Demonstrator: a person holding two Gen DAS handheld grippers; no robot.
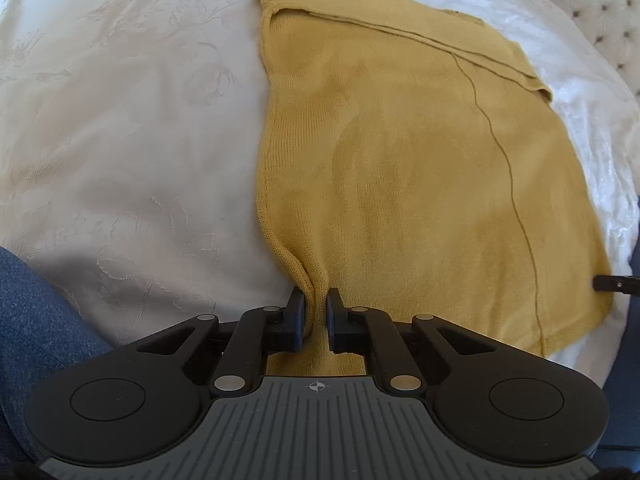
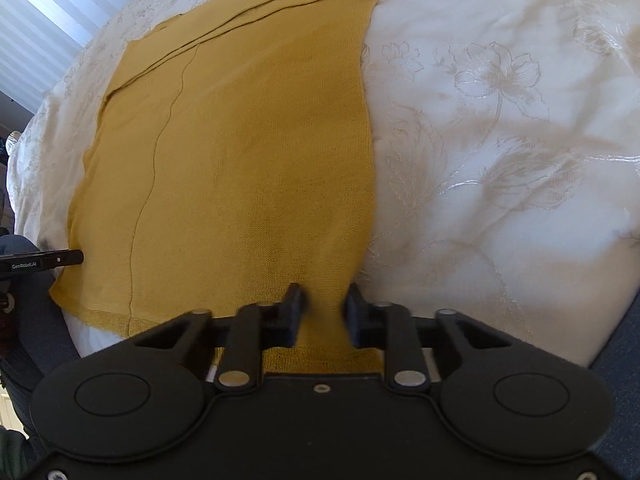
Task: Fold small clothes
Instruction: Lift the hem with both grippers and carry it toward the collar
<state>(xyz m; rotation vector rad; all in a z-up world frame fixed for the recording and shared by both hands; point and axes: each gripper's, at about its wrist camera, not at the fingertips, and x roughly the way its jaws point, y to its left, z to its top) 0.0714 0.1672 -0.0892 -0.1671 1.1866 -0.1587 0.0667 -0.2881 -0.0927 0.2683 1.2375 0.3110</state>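
Two grippers [image 1: 316, 320] [image 2: 324, 316] on yellow garment [image 1: 400, 180].

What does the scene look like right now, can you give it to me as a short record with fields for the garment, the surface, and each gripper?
garment: mustard knit garment, spread flat, sleeve part folded across the far end
surface: white floral-embroidered bedspread
left gripper: at the garment's near left corner, jaws narrowly apart with a raised pleat of hem between them
right gripper: at the near right corner, jaws apart over the hem, fabric between them lying flat
background: tufted headboard
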